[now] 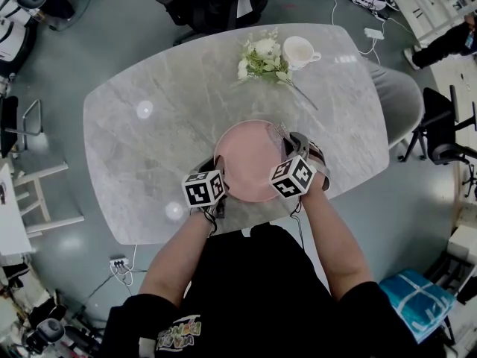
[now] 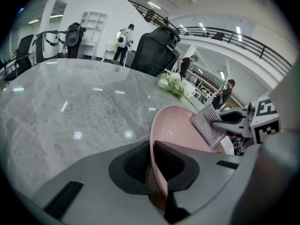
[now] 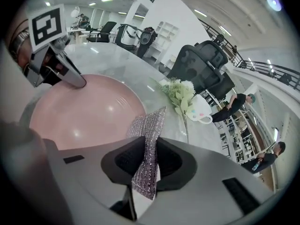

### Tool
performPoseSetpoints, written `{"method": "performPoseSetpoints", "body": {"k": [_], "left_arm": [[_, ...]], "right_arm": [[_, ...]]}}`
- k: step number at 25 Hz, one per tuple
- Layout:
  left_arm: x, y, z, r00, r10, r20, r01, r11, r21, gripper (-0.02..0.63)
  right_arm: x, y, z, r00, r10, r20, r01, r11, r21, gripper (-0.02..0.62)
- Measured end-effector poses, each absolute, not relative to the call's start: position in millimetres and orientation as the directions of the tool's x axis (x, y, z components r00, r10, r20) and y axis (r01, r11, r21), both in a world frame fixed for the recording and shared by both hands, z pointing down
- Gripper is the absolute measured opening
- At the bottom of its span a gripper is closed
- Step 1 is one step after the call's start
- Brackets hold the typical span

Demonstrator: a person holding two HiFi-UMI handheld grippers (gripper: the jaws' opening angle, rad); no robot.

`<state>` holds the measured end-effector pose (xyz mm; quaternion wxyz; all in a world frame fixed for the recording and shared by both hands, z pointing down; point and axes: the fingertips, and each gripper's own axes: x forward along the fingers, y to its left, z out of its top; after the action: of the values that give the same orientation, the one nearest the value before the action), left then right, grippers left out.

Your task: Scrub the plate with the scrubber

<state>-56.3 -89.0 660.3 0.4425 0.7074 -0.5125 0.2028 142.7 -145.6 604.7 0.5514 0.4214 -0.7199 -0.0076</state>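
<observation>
A pink plate is near the front edge of the grey marble table. My left gripper is shut on the plate's left rim; in the left gripper view the rim stands clamped between the dark pads and the plate is tilted up. My right gripper is shut on a silvery mesh scrubber. The scrubber lies against the plate's right side. In the right gripper view the plate fills the left, with the left gripper at its far rim.
A bunch of white flowers and a white cup stand at the table's far side. A black office chair is behind the table, and another chair is to the right. People stand far off in the room.
</observation>
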Motion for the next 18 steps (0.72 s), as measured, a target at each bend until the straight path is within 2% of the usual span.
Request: {"method": "performPoseSetpoints", "body": {"k": [4, 10, 18], "left_arm": [[-56, -89, 662, 0.393, -0.547, 0.739, -0.904, -0.082, 0.421, 0.041], [-56, -87, 659, 0.391, -0.549, 0.739, -0.904, -0.078, 0.421, 0.041], [-56, -87, 660, 0.387, -0.550, 0.740, -0.905, -0.073, 0.419, 0.041]], "right_arm": [[144, -142, 600, -0.063, -0.625, 0.778, -0.640, 0.624, 0.449, 0.081], [145, -133, 592, -0.181, -0.595, 0.783, -0.814, 0.537, 0.221, 0.078], [111, -97, 596, -0.318, -0.514, 0.797, -0.820, 0.571, 0.042, 0.078]]}}
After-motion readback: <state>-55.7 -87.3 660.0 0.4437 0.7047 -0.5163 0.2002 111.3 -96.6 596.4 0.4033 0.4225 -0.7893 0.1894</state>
